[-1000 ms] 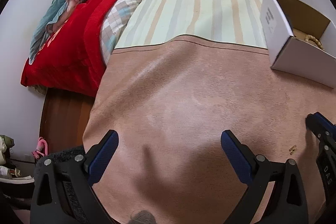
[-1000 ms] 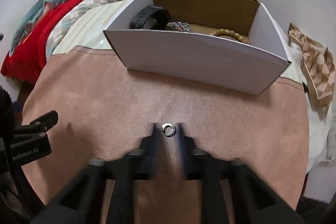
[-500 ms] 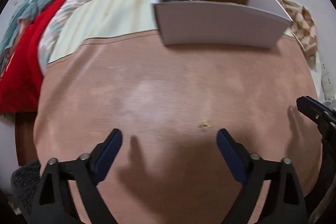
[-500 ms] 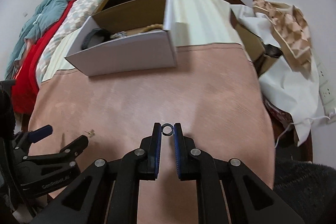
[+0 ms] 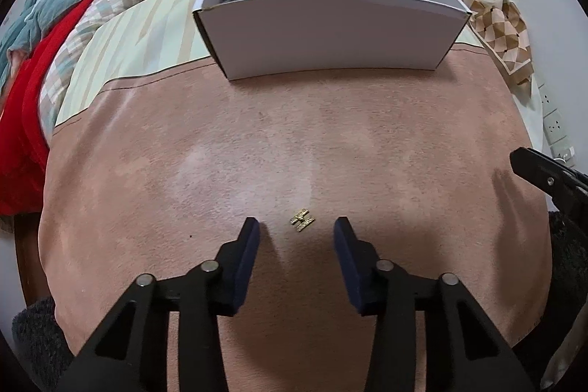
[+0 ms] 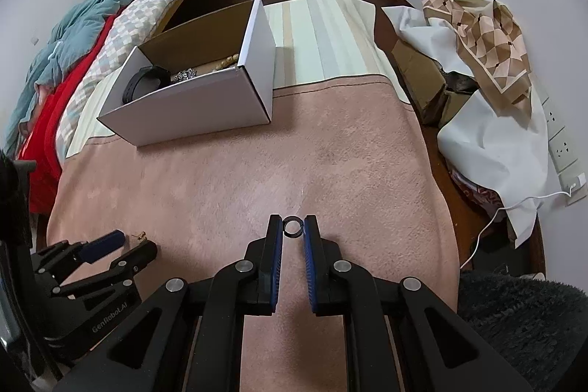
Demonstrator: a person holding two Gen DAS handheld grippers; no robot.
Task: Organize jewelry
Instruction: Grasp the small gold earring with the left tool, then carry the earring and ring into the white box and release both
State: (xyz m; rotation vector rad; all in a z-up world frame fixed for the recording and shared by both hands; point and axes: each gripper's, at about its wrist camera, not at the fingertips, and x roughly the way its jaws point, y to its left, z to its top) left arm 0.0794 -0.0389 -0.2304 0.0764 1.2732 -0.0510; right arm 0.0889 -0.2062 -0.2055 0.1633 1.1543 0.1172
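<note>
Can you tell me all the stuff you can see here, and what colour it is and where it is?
gold earring: one, gold, on the pink blanket ahead of the left gripper's tips, untouched
ring: one, dark, pinched in the right gripper
box: one, white outside and brown inside, far end of the blanket
black band: one, black, inside the box
sparkly piece: one, silver, inside the box
beads: one string, tan, inside the box
pink blanket: one, pink, spread underneath everything
patterned cloth: one, brown and cream, on the right
left gripper: one, black with blue pads, closing around the earring
right gripper: one, black with blue pads, holding the ring
</note>
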